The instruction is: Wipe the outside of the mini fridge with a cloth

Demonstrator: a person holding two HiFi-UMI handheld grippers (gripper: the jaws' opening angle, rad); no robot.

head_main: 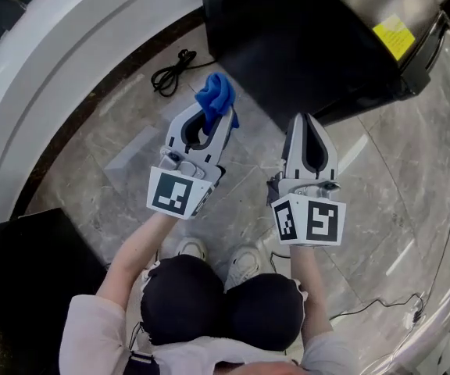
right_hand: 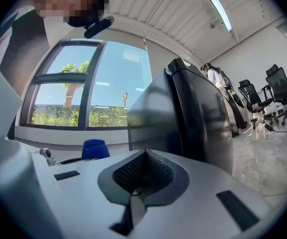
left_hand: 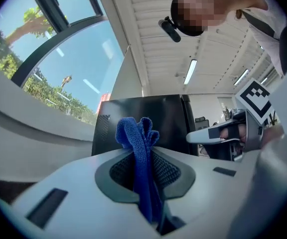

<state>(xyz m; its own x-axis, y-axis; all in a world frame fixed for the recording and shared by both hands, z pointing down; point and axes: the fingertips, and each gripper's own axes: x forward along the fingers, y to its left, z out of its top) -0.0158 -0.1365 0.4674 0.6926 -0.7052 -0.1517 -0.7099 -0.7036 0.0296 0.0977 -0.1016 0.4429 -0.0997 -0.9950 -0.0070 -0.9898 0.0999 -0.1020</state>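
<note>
Left gripper [head_main: 206,125]: jaws pressed together on a bunched blue cloth [head_main: 216,96], which protrudes past the tips. Right gripper [head_main: 308,123]: jaws together, nothing between them. The black mini fridge [head_main: 311,45] stands on the floor [head_main: 123,123] just ahead of both grippers; its yellow label [head_main: 394,36] is illegible.

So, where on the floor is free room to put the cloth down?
Bare floor lies between the white curved ledge and the left gripper, below the coiled cord. More lies right of the right gripper. Crowded directly before the mini fridge.
</note>
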